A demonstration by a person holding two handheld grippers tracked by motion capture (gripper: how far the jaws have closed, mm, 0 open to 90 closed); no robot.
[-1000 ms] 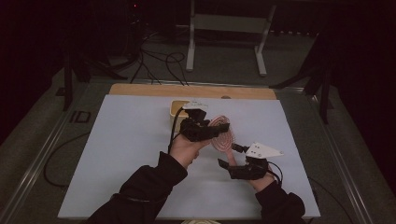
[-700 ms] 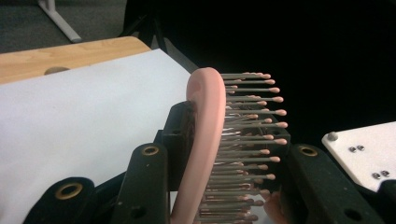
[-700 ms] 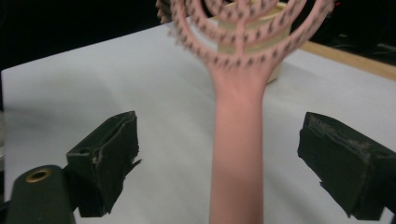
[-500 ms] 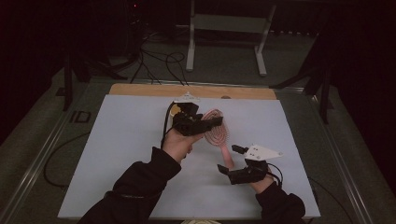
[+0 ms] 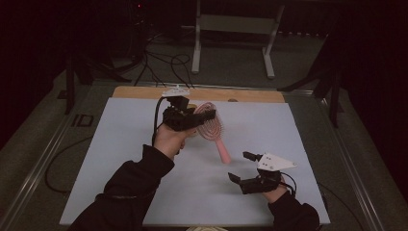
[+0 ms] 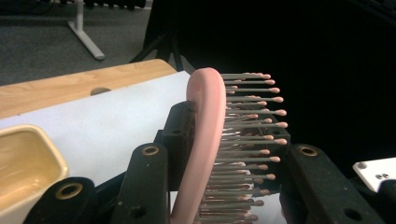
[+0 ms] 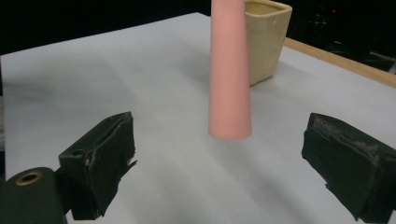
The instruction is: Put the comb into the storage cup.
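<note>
The left gripper (image 5: 199,115) is clenched on the head of a pink hairbrush (image 5: 211,130), holding it up above the white counter (image 5: 120,144) near the counter's far middle. In the left gripper view the hairbrush (image 6: 205,140) stands edge-on between the two black jaws: its back is a smooth, curved pink rim, and rows of thin grey bristles (image 6: 247,126) with small rounded pink tips stick out sideways from it toward the right jaw. The head is oval and vented, with curved ribs visible from above. Its handle (image 5: 223,150) slants down from the head toward the person's right side, plain pink, round and widening slightly to a flat end that hangs free in the air.

The right gripper (image 5: 244,167) is released, its jaws wide apart and nothing between the pads, low over the counter just beyond the handle's end. In the right gripper view the handle (image 7: 228,74) hangs ahead of the open jaws. A pale yellow cup (image 7: 266,37) stands on the counter behind it, near the wooden edge (image 5: 250,95).
</note>
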